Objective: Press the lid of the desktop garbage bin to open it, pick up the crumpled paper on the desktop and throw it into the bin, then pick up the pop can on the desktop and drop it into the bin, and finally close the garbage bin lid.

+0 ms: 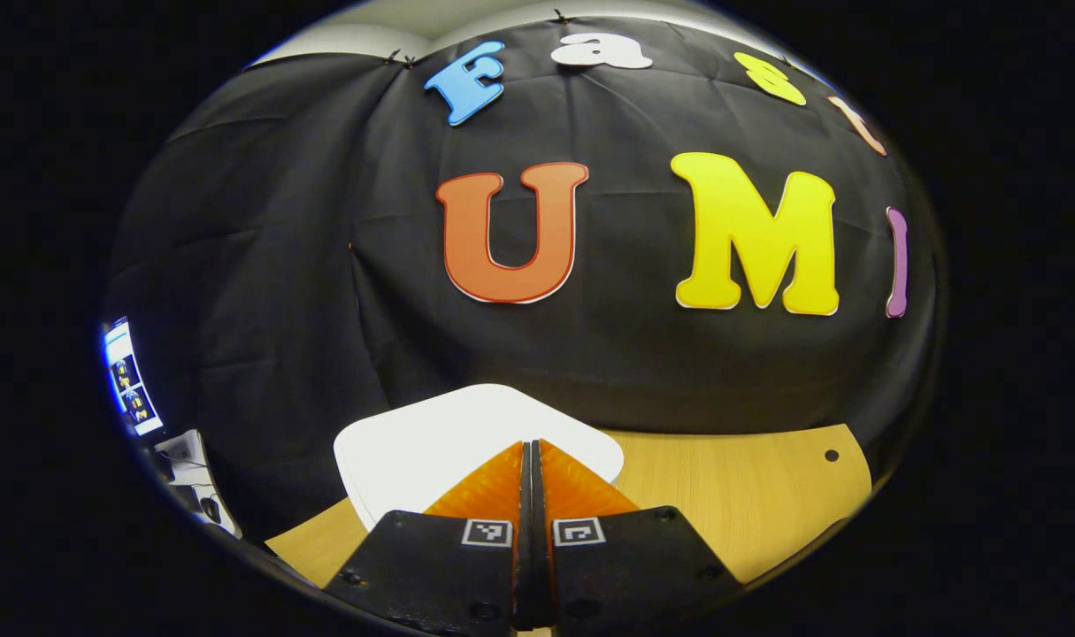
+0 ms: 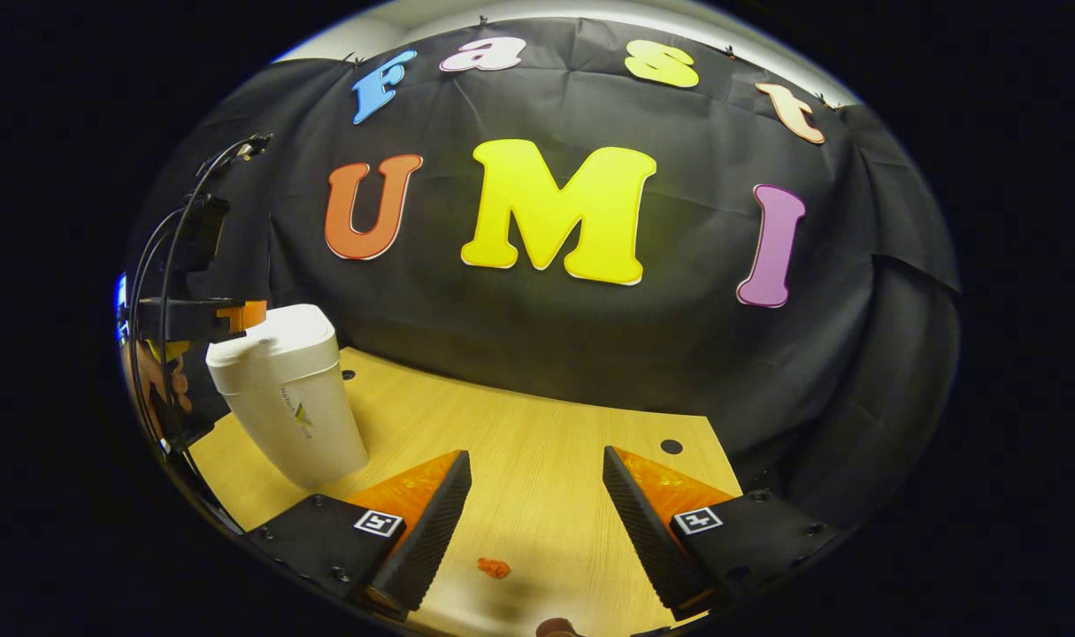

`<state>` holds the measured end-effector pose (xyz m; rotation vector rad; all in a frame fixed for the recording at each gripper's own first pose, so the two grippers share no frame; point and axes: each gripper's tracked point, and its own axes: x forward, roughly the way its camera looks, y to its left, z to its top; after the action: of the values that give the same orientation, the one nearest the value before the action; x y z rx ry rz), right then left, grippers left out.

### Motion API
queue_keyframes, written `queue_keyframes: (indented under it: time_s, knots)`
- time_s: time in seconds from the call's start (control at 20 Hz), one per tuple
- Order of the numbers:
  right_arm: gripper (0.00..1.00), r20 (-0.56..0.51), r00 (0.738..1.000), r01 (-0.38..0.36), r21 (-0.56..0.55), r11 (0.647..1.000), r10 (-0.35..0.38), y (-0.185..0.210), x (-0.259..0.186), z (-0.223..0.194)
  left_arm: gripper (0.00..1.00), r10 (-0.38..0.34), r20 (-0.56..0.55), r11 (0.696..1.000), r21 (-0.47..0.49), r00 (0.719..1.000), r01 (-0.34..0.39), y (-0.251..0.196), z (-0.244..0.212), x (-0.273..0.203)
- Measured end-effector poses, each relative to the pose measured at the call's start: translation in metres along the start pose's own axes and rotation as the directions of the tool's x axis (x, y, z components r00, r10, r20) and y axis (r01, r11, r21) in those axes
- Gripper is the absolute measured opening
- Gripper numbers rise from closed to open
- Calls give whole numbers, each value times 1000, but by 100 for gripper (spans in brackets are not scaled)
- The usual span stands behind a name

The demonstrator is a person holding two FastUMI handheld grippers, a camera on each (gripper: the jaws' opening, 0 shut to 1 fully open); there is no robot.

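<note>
The bin (image 2: 287, 400) is being seen standing upright on the wooden surface (image 2: 537, 442), toward the left in the right gripper view, its lid (image 1: 466, 433) lying down flat and shut. In the left gripper view the lid is lying directly under and ahead of the left tongs (image 1: 531, 456), whose fingers are pressed together with nothing between them. Their tips are being held over the near part of the lid; contact cannot be judged for certain. In the right gripper view the left tongs (image 2: 236, 314) are being seen at the top rear edge of the bin.

The step in hand is judged to be the pressing of the lid, with the left tongs by far the nearer. The coming move is turning on a downward push on the lid from the tips sitting just above it.

The right tongs (image 2: 537, 495) are being held spread wide and empty, well apart from the bin, which lies to their left. A small orange scrap (image 2: 493, 567) is lying on the surface between their fingers; what it is cannot be told.
</note>
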<state>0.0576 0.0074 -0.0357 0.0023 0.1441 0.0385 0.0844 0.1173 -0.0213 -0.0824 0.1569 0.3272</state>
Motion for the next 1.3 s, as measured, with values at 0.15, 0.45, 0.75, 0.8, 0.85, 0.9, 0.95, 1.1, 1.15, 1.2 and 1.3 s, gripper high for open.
queue_keyframes:
  time_s: [0.15, 0.45, 0.75, 0.8, 0.85, 0.9, 0.95, 1.1, 1.15, 1.2, 1.3]
  knots:
    - [95, -2, 1000, -5, 0, 1000, 5, 1, -1, -1, 3, 22, -60, 1000, -7, 998, -23, 8, -14, 4]
    - [95, 0, 1000, 0, 11, 1000, 0, -6, -8, -2, 3, 50, -156, 998, 35, 987, -45, 10, -34, 8]
    - [95, 5, 1000, 13, 43, 999, -14, -16, -22, -8, 7, 87, -161, 996, 46, 983, -81, 11, -37, 6]
    - [95, 12, 1000, 17, 45, 999, -18, -18, -25, -8, 4, 93, -148, 993, 91, 985, -80, 11, -34, 6]
    - [95, 19, 999, 25, 41, 999, -26, -20, -28, -7, 3, 93, -140, 990, 122, 986, -76, 10, -33, 7]
    - [95, 28, 999, 31, 43, 999, -33, -24, -32, -6, 3, 85, -134, 990, 127, 987, -68, 10, -31, 7]
    - [95, 38, 999, 33, 53, 998, -35, -25, -33, -5, 3, 79, -114, 990, 128, 990, -64, 11, -23, 5]
    - [95, 71, 997, 35, 71, 997, -40, -29, -37, 2, 4, 24, -142, 997, 81, 990, -13, 5, -21, 0]
    - [95, 74, 996, 35, 74, 997, -40, -28, -38, 3, 4, 22, -136, 998, 65, 990, -13, 6, -19, -2]
    - [95, 71, 997, 32, 76, 997, -38, -29, -39, 1, 4, 23, -134, 998, 56, 991, -16, 6, -16, -5]
    - [94, 81, 996, 24, 87, 996, -31, -26, -43, 2, 4, 23, -132, 998, 55, 991, -16, 7, -10, -11]
